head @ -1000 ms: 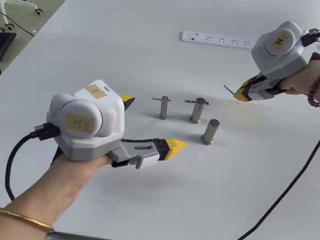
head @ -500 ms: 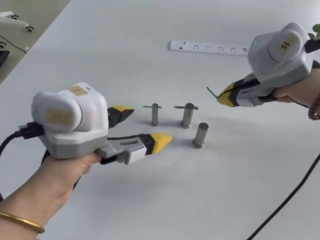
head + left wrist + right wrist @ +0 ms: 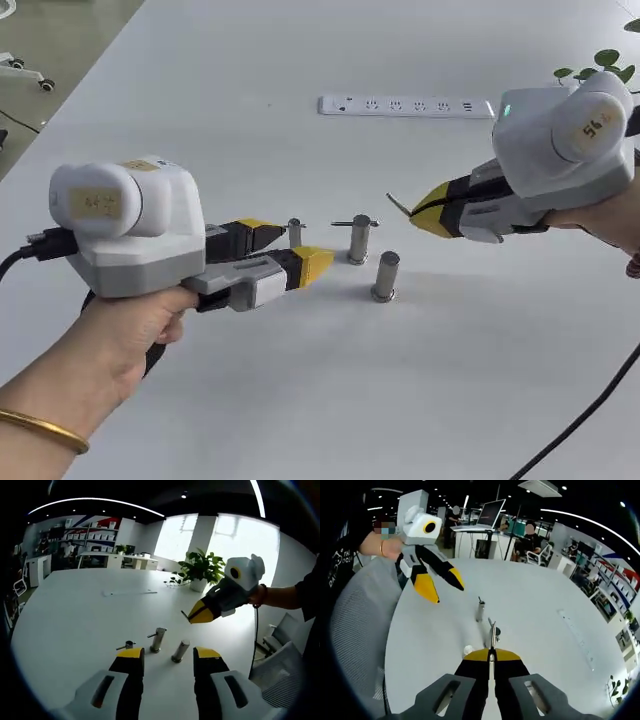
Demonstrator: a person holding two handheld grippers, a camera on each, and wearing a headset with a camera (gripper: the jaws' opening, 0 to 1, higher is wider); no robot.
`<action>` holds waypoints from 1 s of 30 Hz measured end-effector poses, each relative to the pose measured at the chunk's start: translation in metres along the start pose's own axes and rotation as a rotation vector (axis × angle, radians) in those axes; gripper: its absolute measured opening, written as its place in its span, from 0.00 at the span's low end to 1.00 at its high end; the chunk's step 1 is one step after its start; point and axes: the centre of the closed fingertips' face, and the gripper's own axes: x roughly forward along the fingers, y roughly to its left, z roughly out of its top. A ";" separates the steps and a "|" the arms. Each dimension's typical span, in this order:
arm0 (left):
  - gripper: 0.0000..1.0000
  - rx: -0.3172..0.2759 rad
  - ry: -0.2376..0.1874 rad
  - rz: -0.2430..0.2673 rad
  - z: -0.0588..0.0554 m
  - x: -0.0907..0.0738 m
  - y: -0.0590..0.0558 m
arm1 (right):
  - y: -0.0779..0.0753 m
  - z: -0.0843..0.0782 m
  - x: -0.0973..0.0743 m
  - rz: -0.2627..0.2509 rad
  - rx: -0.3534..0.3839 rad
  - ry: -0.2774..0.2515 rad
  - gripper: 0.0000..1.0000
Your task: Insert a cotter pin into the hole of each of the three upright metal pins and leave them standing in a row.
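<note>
The right gripper is clamped on a cotter pin, held above the bare metal pin, presumably for insertion. The left gripper is held wide, left of that pin, likely for steadying; two fitted pins stand behind it.

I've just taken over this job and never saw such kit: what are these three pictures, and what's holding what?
No robot arm here: a person holds two two-jaw grippers. One picture looks down from a headset; each round one looks along one gripper's jaws. On the white table stand three metal pins: the left pin and middle pin already carry a cotter pin, the near pin is bare. A power strip lies behind them. The left gripper is open and empty; the right gripper is shut on a third cotter pin.
</note>
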 end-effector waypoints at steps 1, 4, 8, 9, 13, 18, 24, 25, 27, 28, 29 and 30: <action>0.37 0.002 0.002 -0.007 0.001 0.001 -0.002 | 0.004 0.003 -0.001 0.004 -0.015 -0.009 0.00; 0.33 0.000 0.014 -0.028 0.004 0.005 -0.009 | 0.012 0.007 -0.002 0.007 -0.066 -0.013 0.00; 0.30 -0.013 0.026 -0.062 0.008 0.010 -0.018 | 0.021 0.010 -0.003 0.024 -0.093 -0.017 0.00; 0.28 -0.019 0.031 -0.067 0.008 0.011 -0.020 | 0.022 0.010 -0.003 0.024 -0.102 -0.017 0.00; 0.25 -0.028 0.043 -0.088 0.011 0.017 -0.026 | 0.028 0.011 -0.002 0.035 -0.136 -0.015 0.00; 0.20 -0.045 0.035 -0.120 0.014 0.021 -0.034 | 0.030 0.011 -0.001 0.038 -0.172 -0.021 0.00; 0.16 -0.059 0.056 -0.142 0.011 0.023 -0.040 | 0.036 0.011 -0.001 0.043 -0.208 -0.018 0.00; 0.16 -0.066 0.060 -0.147 0.010 0.024 -0.041 | 0.037 0.011 -0.001 0.044 -0.215 -0.015 0.00; 0.14 -0.085 0.068 -0.161 0.009 0.024 -0.044 | 0.038 0.012 -0.002 0.046 -0.222 -0.016 0.00; 0.14 -0.089 0.070 -0.163 0.008 0.024 -0.045 | 0.038 0.011 -0.002 0.049 -0.227 -0.017 0.00; 0.13 -0.096 0.074 -0.170 0.007 0.024 -0.046 | 0.040 0.013 -0.002 0.050 -0.237 -0.019 0.00; 0.12 -0.101 0.080 -0.175 0.006 0.025 -0.047 | 0.041 0.013 -0.002 0.051 -0.242 -0.020 0.00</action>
